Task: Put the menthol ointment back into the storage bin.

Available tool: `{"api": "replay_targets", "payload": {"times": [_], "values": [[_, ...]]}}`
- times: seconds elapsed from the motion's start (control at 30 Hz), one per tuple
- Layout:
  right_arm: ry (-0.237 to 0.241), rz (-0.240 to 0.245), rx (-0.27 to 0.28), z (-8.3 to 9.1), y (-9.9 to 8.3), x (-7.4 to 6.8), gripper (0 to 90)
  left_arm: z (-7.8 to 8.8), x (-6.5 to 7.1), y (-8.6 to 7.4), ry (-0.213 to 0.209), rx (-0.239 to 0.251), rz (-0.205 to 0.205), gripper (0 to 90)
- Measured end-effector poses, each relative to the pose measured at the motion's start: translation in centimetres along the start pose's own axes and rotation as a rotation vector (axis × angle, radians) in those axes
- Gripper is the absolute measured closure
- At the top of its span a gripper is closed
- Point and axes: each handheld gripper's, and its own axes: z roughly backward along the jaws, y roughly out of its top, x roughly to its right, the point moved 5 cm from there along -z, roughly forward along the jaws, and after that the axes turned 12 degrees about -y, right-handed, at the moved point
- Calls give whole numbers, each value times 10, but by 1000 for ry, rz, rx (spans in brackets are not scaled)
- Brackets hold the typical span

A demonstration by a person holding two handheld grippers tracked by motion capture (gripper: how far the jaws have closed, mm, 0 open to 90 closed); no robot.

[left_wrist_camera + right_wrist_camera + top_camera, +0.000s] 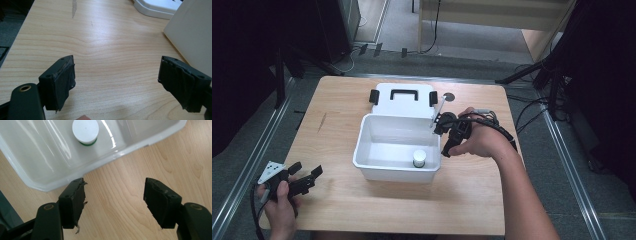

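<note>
My right tool (445,136) hung with jaws apart and nothing in them just outside the white bin's (362,150) right wall, nearer than the left tool (307,176) (also gaping, well off) to the white-capped bottle (419,158) standing upright inside that wall.

Jar (419,158) in box (362,150), lid (384,102) behind
</note>
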Motion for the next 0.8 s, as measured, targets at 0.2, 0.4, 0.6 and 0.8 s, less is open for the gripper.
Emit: {"api": "replay_targets", "payload": {"times": [0.2,0.4,0.6,0.8], "values": [[2,-24,0,-3,-13,2,345,0,0,0,2,-1,-3,147],[2,-52,4,-8,-27,5,345,-1,1,0,4,-1,-7,147],[15,-80,12,-15,-41,4,343,0,1,0,4,-6,-9,148],[26,-142,27,-29,-71,5,343,-1,1,0,8,-7,-13,148]]}}
